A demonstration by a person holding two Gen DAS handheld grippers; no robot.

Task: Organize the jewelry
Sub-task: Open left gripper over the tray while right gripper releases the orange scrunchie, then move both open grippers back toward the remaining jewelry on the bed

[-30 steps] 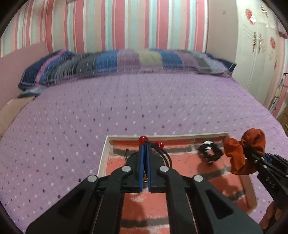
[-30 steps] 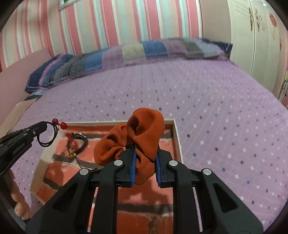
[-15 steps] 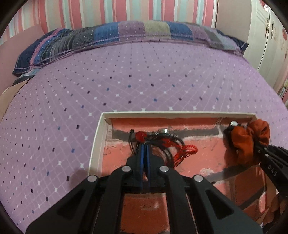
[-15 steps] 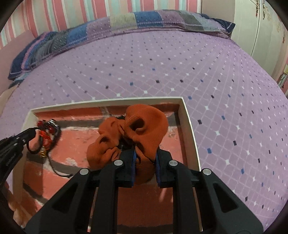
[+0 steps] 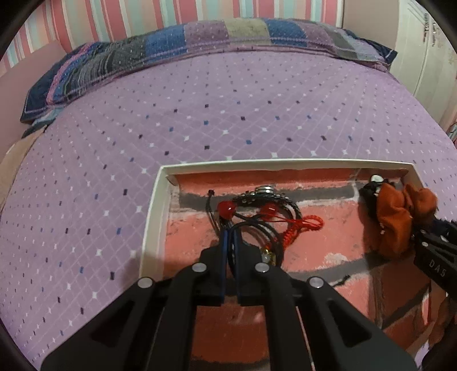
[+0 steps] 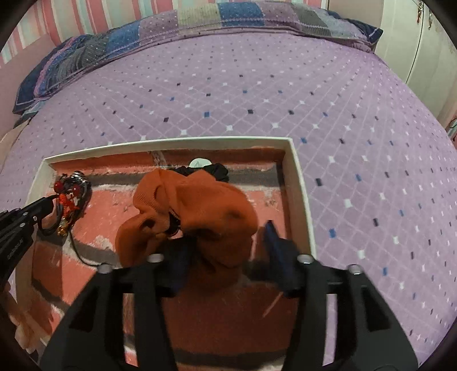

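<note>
A wide bed takes up nearly the whole scene, covered in a purple bedspread printed with a diamond grid and small white, blue and dark flecks; a long patchwork pillow in blues, purples and greys runs along its far edge, against a wall of pink, white and pale-green stripes, with a cream wardrobe door at the right. On the near part of the bedspread sits a shallow white-rimmed tray whose floor bears a red brick print. The left gripper reaches down into the tray's left half with its jaws pressed together on a black cord with red beads, which lies tangled with a black corded bracelet with a round metal piece and a red braided string on the tray floor. The right gripper is over the tray's right half, its jaws opening around an orange scrunchie that lies between them on the brick print, the right pad clear of the cloth, the left partly hidden behind it. Just behind the scrunchie, against the far wall, lies a black hair tie with a white tag
</note>
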